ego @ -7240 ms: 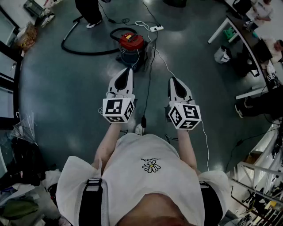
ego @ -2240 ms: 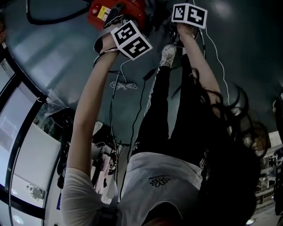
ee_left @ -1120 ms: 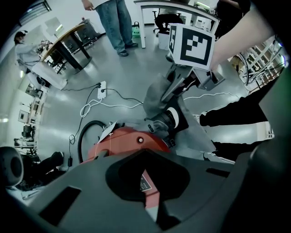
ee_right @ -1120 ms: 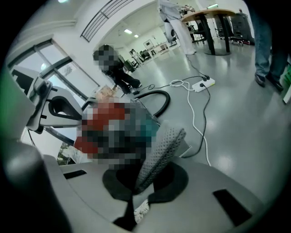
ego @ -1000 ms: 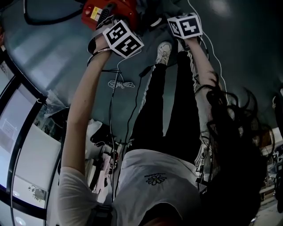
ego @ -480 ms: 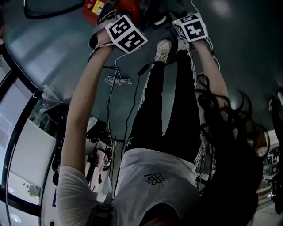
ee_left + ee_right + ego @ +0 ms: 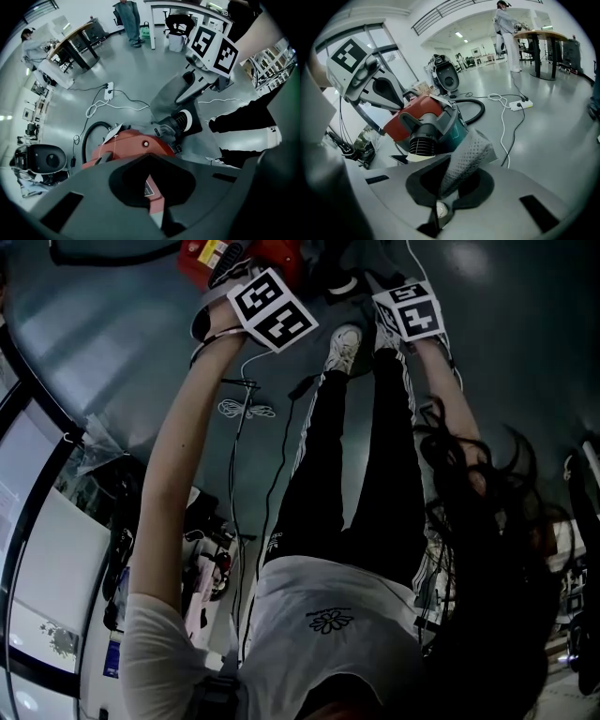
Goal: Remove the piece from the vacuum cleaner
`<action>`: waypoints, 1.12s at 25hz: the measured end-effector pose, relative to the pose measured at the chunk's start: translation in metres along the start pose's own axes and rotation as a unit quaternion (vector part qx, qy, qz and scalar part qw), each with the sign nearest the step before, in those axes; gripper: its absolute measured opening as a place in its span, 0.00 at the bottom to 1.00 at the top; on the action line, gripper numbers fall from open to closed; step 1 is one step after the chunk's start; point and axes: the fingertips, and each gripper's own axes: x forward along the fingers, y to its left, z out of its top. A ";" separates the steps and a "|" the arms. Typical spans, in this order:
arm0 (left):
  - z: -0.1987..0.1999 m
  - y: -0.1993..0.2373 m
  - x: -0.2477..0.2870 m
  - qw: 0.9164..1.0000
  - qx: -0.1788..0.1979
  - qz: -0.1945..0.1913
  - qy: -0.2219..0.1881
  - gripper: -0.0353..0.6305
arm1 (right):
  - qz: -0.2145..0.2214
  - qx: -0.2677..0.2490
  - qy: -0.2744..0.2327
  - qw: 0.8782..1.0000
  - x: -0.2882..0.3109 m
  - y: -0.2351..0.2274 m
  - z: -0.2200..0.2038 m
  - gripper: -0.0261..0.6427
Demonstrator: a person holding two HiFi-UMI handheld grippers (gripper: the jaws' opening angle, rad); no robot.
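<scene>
The vacuum cleaner [image 7: 126, 145] has a red top and a black ribbed hose port [image 7: 423, 138]; it stands on the floor at the top of the head view [image 7: 217, 253]. My left gripper [image 7: 157, 208] rests on it, jaws closed on a sliver of the red top. My right gripper [image 7: 440, 204] is shut on a grey perforated piece [image 7: 466, 157], which runs from the port side of the vacuum. In the left gripper view that grey piece [image 7: 168, 101] stretches up to the right gripper [image 7: 194, 89].
A black hose [image 7: 86, 140] curls behind the vacuum. A white power strip [image 7: 108, 90] with cables lies on the floor. Another round machine [image 7: 44, 159] sits at left. Desks and a standing person [image 7: 506, 23] are further off. My own legs and shoes [image 7: 347, 343] stand beside the vacuum.
Both marker cubes shifted slightly in the head view, the right one a little down and right. Both grips look unchanged.
</scene>
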 end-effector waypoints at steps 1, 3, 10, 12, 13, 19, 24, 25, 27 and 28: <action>0.000 0.000 0.000 1.000 0.004 0.003 0.001 0.06 | 0.001 -0.004 0.001 1.000 0.001 0.000 0.000 0.08; -0.001 0.000 0.001 1.000 0.010 0.008 0.004 0.06 | 0.003 -0.014 0.000 1.000 0.001 0.001 0.000 0.08; -0.001 0.000 -0.003 1.000 0.011 0.006 0.006 0.06 | 0.000 -0.015 -0.010 1.000 -0.006 0.006 -0.004 0.08; 0.000 0.001 -0.004 1.000 0.010 0.006 0.004 0.06 | 0.001 -0.020 -0.012 1.000 -0.007 0.006 -0.004 0.08; 0.000 0.001 -0.005 1.000 0.009 0.006 0.003 0.06 | 0.000 -0.025 -0.011 1.000 -0.008 0.006 -0.003 0.08; -0.001 0.003 -0.005 1.000 0.008 0.005 0.005 0.06 | -0.001 -0.050 -0.005 0.999 -0.008 0.008 -0.002 0.08; 0.002 0.003 -0.005 1.000 0.006 0.000 0.004 0.06 | -0.004 -0.059 -0.008 0.998 -0.010 0.007 -0.003 0.08; 0.003 0.003 -0.006 1.000 0.005 0.001 0.003 0.06 | -0.005 -0.060 -0.011 0.998 -0.011 0.007 -0.002 0.08; 0.004 0.003 -0.007 1.000 0.006 0.005 0.000 0.06 | -0.006 -0.065 -0.013 0.998 -0.013 0.009 -0.003 0.08; 0.004 0.003 -0.008 1.000 0.007 0.007 0.000 0.06 | -0.006 -0.068 -0.014 0.998 -0.014 0.009 -0.003 0.08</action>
